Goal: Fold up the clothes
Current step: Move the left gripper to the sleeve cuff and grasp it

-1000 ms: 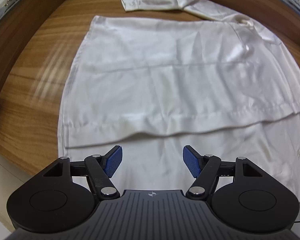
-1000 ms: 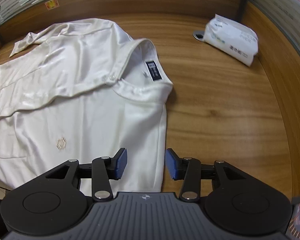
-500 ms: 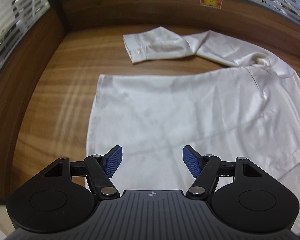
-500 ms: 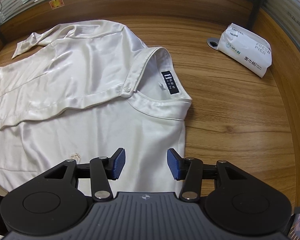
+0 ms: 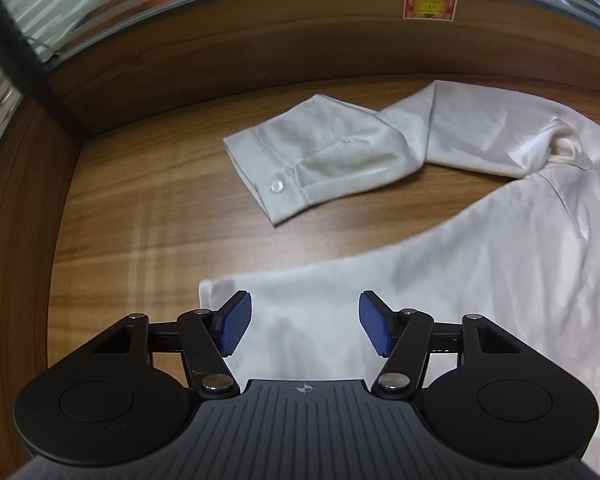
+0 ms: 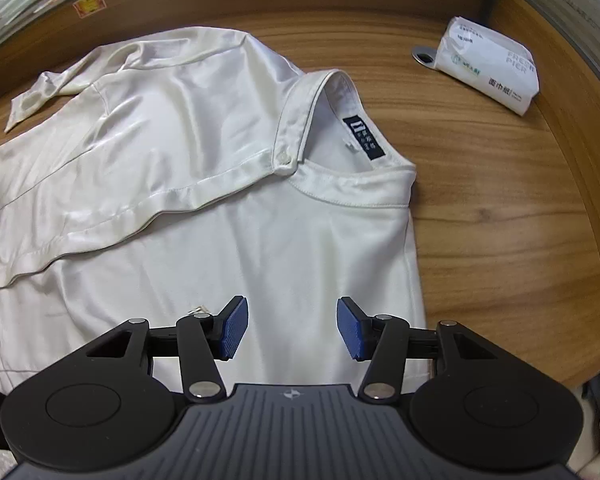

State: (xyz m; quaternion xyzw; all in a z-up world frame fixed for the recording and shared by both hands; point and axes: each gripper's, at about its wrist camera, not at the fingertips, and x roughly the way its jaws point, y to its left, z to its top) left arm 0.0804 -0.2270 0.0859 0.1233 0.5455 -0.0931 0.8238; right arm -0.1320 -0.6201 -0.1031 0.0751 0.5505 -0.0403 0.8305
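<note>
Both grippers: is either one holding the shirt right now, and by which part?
Nothing is held. The left gripper and the right gripper both stand open above the white shirt, with nothing pinched between their pads.

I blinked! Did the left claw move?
Yes. The left claw slid across the white shirt toward its far sleeve cuff, jaws just closing, nothing between.

Wood-grain table (image 6: 500,208) with a raised wooden back wall. White tissue pack (image 6: 488,65), printed "FRESH PIER", lies at far right, partly covering a round metal disc (image 6: 422,56). Red-and-yellow sticker (image 5: 431,3) on the back wall. Window blinds (image 5: 40,12) behind.
</note>
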